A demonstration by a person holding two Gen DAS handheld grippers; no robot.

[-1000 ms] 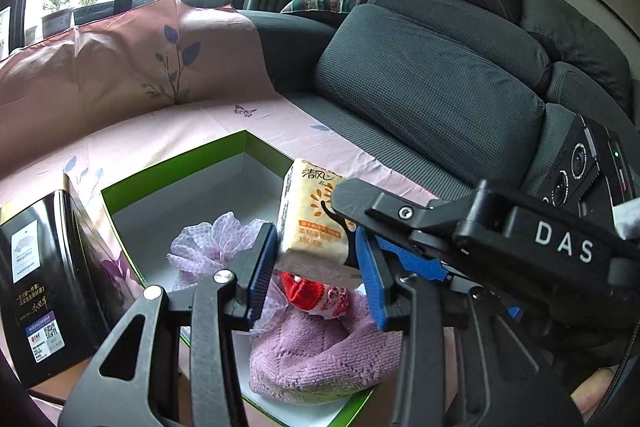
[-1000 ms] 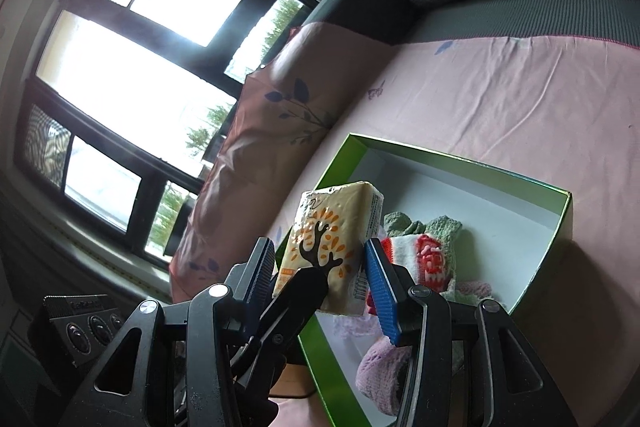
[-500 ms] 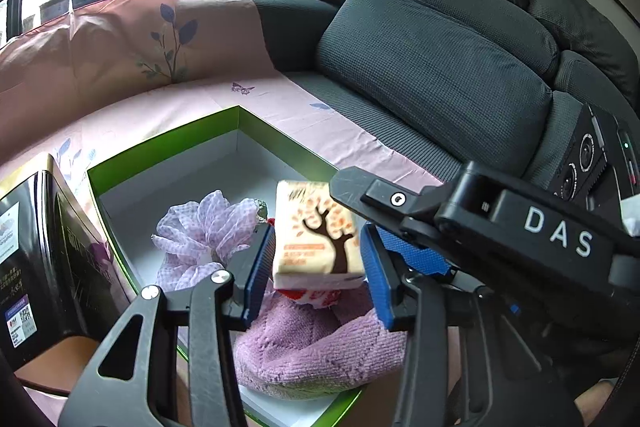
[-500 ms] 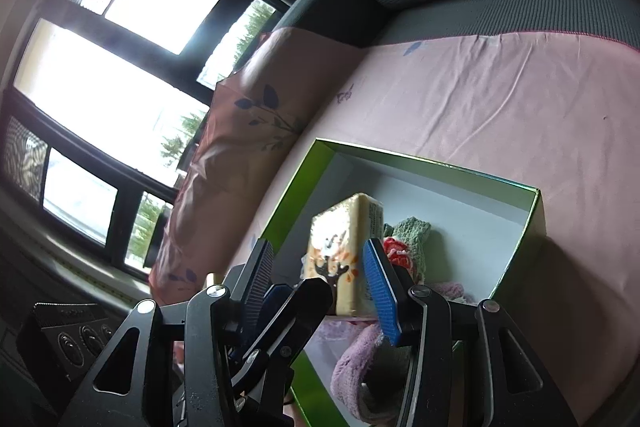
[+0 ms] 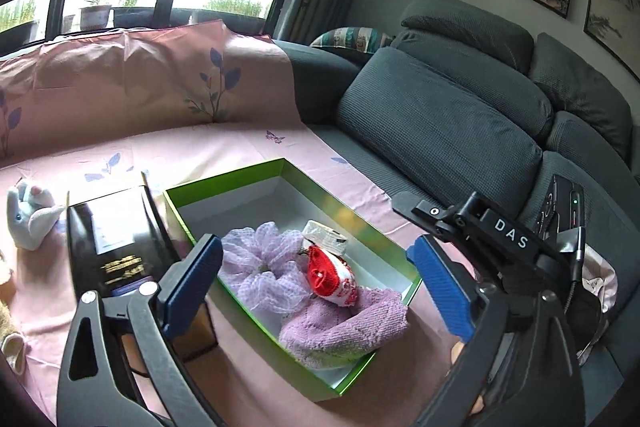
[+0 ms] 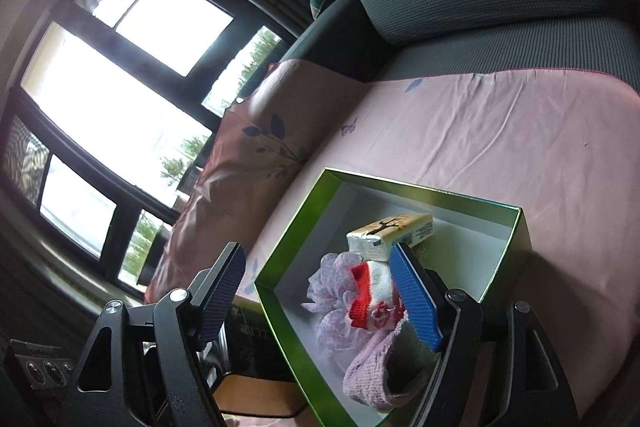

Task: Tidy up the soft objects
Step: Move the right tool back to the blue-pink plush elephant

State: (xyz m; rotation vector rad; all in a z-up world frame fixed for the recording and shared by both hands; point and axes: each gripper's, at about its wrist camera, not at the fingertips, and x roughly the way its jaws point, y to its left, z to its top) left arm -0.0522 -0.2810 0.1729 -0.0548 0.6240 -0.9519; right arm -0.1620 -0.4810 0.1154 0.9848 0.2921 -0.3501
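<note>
I note the green box (image 5: 384, 227) stands open-topped with bare floor at its far end; near end crowded. A black box (image 5: 116, 247) blocks its left flank.

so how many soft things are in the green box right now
4: a lilac mesh scrunchie mid-box, a tissue pack behind it, a red and white knit piece beside the scrunchie, and a purple knit item at the near end. More may lie hidden underneath.

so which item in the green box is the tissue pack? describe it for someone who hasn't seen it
On the pink sheet, find the green box. The tissue pack lies among the soft things inside: the only flat, plastic-wrapped block, cream-yellow with a tree print, beside the red-and-white knit.
</note>
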